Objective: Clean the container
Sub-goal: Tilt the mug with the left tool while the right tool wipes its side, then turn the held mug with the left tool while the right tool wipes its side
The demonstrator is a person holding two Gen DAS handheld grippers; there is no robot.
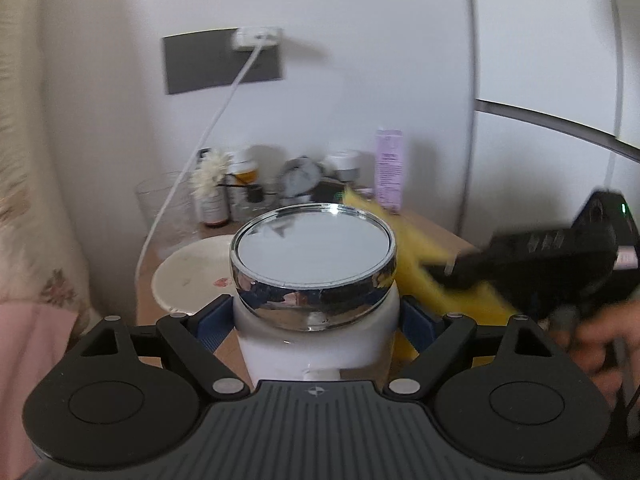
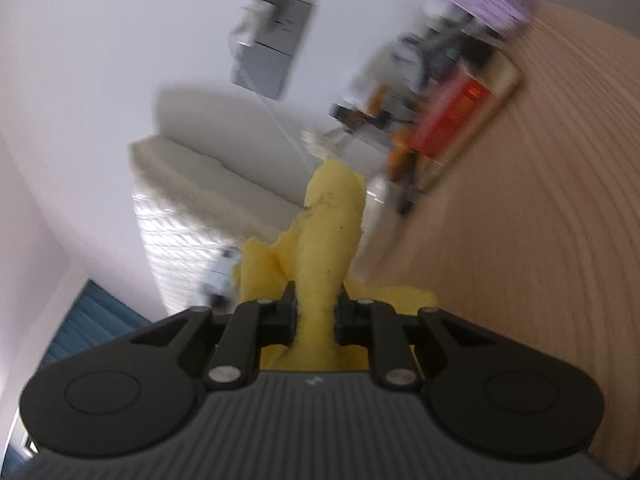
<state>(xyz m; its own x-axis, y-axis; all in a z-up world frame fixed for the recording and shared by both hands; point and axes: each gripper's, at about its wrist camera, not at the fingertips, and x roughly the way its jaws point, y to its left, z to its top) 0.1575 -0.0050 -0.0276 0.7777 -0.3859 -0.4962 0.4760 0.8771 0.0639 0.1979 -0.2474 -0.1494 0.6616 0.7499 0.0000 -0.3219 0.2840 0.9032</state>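
White walls stand behind the wooden worktop, which carries a round cream plate. Left tool is clamped on the white jar with a shiny chrome lid, held upright above the worktop. Right tool is clamped on a yellow sponge cloth, just beside the jar.

Domestic interior, most likely a bedroom corner. A small wooden tabletop stands against a plain white wall and carries household clutter: a round silver alarm clock, an amber pill bottle with a white cap, a lilac printed carton, a clear drinking glass and a stained white ceramic plate. A white charger cable runs from a wall socket on a grey plate. Floral cream fabric hangs at the left; in the right wrist view, a white quilted mattress is visible.
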